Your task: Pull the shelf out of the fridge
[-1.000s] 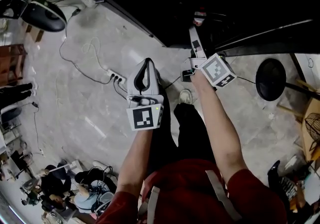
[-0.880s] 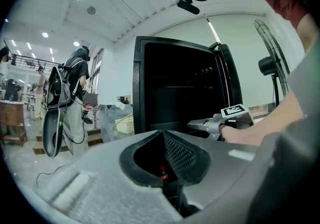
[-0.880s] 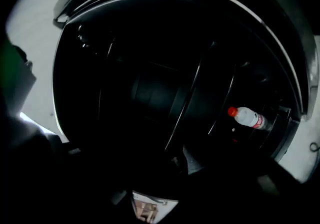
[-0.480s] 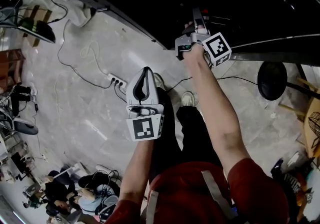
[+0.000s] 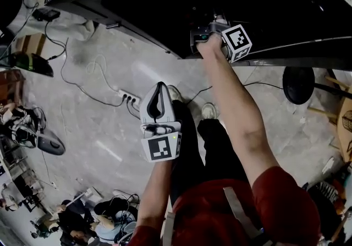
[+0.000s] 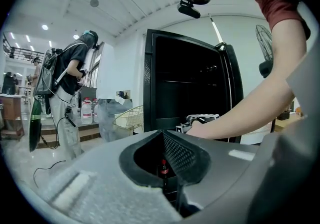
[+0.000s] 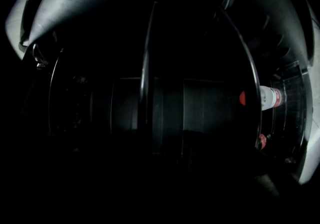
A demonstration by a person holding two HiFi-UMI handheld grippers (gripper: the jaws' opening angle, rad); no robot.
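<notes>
Pale stone floor (image 5: 99, 107); black fridge (image 5: 165, 3) open. Right gripper (image 5: 210, 31) inside, facing shelf (image 7: 148, 57); jaws just been opening, now wide, too dark to see anything between them. Left gripper (image 5: 159, 85): jaws together, empty. Count: two shelf edges, one bottle (image 7: 270, 97).

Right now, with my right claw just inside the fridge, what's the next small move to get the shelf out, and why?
Probably ease the right claw forward onto the nearest shelf edge. Its jaws have just been opening, nothing shows between them yet, and its dark view shows the shelf ahead, ungripped. The left claw hangs back, shut and empty.
</notes>
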